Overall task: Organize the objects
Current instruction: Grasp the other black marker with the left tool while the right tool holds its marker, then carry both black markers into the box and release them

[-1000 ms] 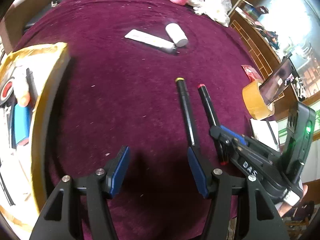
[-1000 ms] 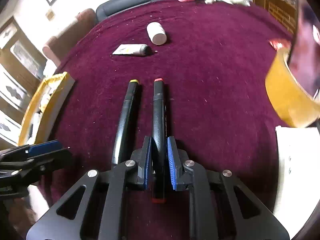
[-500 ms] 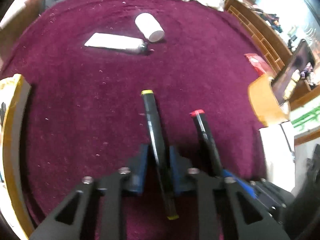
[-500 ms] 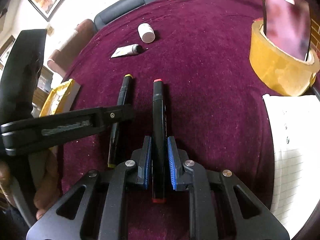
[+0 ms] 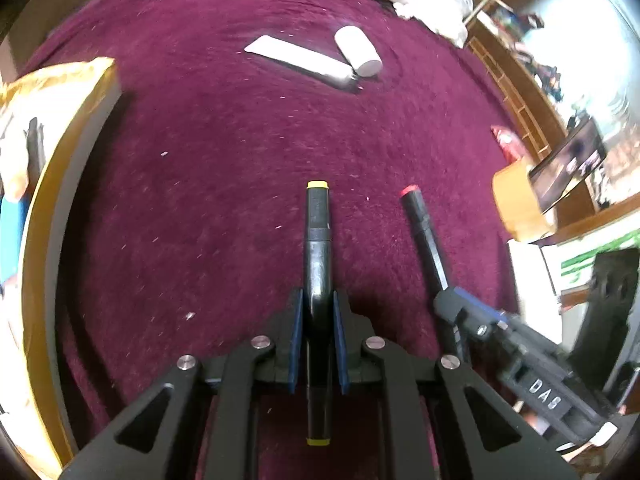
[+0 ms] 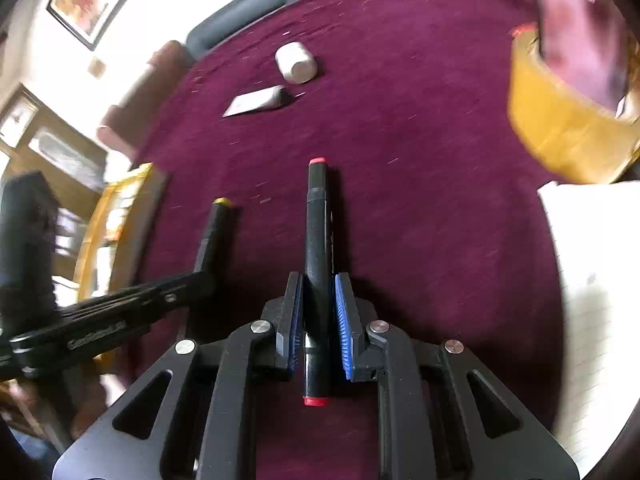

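Both grippers clamp markers lengthwise. The left gripper (image 5: 316, 316) has its jaws still closing, pads pressing the smooth black yellow-capped marker (image 5: 318, 248). The right gripper (image 6: 318, 308) has its jaws shut on the red-capped marker (image 6: 317, 240). Each barrel points forward over the fuzzy maroon bench (image 5: 224, 152). Left of the jaws stands the yellow-rimmed box (image 5: 52, 184), nearer the left hand; far ahead lie a white tube (image 5: 298, 58) and a white bottle (image 5: 358, 51).

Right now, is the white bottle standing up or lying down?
Lying down: the white bottle rests on its side on the maroon cloth.

A black marker (image 5: 318, 256) has yellow ends, another (image 6: 318, 256) red ends, on the plain maroon counter (image 5: 224, 184); blue pads (image 6: 343, 320).
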Available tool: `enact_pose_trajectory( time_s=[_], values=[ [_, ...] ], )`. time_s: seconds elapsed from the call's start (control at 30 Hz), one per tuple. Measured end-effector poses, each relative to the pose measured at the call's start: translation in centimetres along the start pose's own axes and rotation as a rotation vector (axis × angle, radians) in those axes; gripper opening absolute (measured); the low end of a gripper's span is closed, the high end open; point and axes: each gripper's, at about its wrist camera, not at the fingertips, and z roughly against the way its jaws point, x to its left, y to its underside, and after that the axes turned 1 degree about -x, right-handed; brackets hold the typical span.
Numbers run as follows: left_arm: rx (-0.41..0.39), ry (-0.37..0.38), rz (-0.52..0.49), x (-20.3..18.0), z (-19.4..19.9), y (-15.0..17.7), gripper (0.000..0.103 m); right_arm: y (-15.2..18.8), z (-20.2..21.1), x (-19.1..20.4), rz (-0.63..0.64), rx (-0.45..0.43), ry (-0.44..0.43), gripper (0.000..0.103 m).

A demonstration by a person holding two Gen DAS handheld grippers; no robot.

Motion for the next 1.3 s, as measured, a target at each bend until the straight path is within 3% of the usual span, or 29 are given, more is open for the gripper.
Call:
enact_pose_trajectory(
  time_s=[0.17,0.43,0.7,0.93,1.3],
  values=[
    [-0.04,0.051,0.042,2.1,3.0,0.7,0.013,1.1,-0.2,2.8,0.017,0.039,-0.084,0.015],
    [-0.115,0.097,0.115,6.6,9.2,2.7,0.012,2.7,-0.2,10.0,0.152,0.062,-0.169,0.016],
    [-0.231,-0.009,0.191,13.3,15.8,2.8,0.012,3.2,-1.6,16.2,0.27,0.117,-0.239,0.016],
    [-0.242,-0.073,0.25,18.8,15.8,1.8,0.013,2.5,-4.0,20.9,0.352,0.158,-0.262,0.016],
    [-0.179,-0.119,0.321,24.2,12.7,0.6,0.013,0.7,-9.8,25.3,0.395,0.233,-0.245,0.016]
  ],
)
